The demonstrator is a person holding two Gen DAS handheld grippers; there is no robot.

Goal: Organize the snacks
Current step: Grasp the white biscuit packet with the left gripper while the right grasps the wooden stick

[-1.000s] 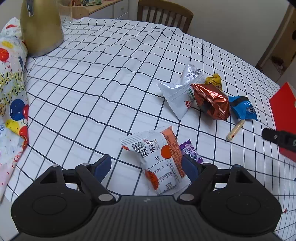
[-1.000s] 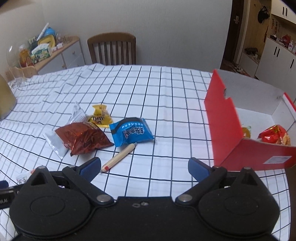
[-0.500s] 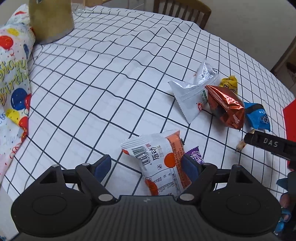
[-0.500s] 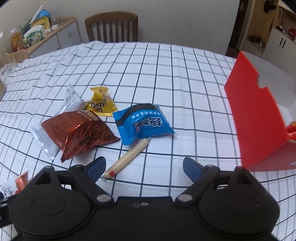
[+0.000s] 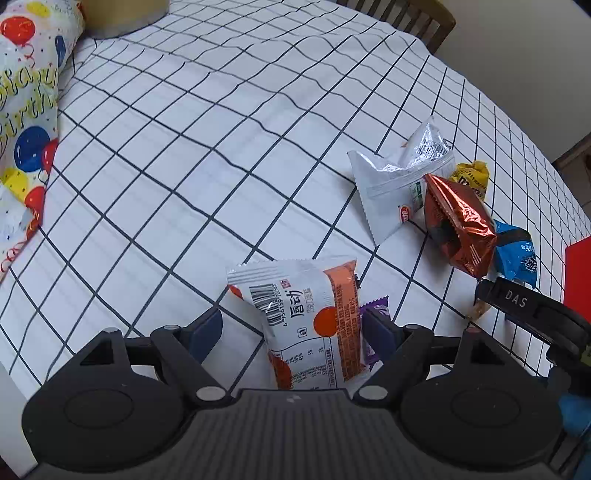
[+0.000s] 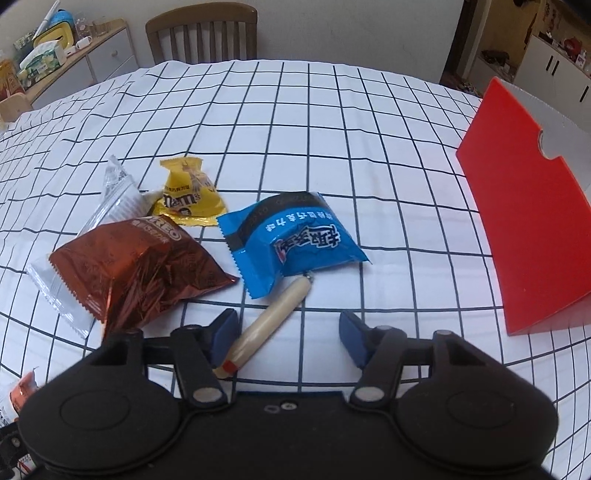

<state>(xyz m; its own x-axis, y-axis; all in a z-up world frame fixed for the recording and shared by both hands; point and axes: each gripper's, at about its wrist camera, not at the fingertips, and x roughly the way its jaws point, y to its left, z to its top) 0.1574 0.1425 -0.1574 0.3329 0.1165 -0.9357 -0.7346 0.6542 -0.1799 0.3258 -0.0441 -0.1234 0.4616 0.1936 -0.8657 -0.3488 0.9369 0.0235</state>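
Right gripper jaws just narrowed, now half open around the sausage stick, left pad beside it, right pad clear. Left gripper unchanged, wide astride the white-orange packet. Red box wall plain only in right view.

Crinkled glossy foil brown packet, shiny blue plastic wrapper, matt checked cloth tablecloth, wooden chair

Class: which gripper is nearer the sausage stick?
Right. The right gripper straddles the sausage stick; the left gripper straddles a white-orange packet farther away.
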